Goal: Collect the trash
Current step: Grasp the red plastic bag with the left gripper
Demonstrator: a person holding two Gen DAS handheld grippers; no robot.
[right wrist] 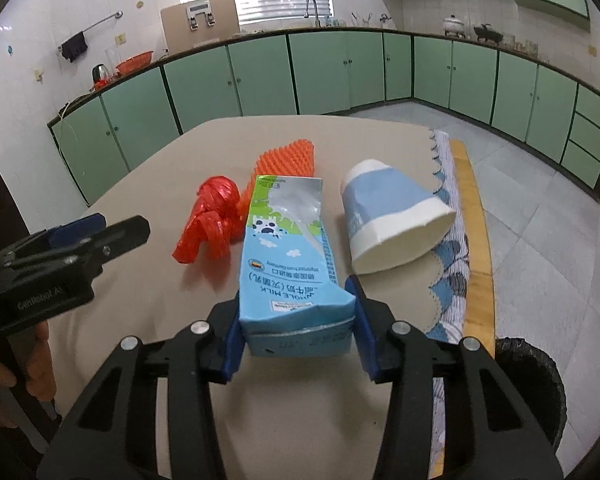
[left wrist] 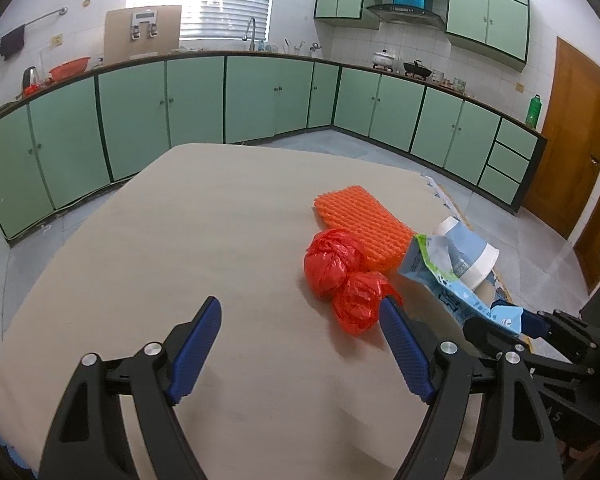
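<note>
Right gripper (right wrist: 296,332) is clamped on the base end of the milk carton (right wrist: 288,252), whose long axis runs straight ahead over the table (right wrist: 180,168). The black-lined bin (right wrist: 540,380) sits low to its right, near. Left gripper (left wrist: 300,344) hangs wide and empty, red bag (left wrist: 340,276) just off its right finger.

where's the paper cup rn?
Right wrist view: the paper cup lies on its side on the table, right of the milk carton held by the right gripper, near the table's right edge.
</note>
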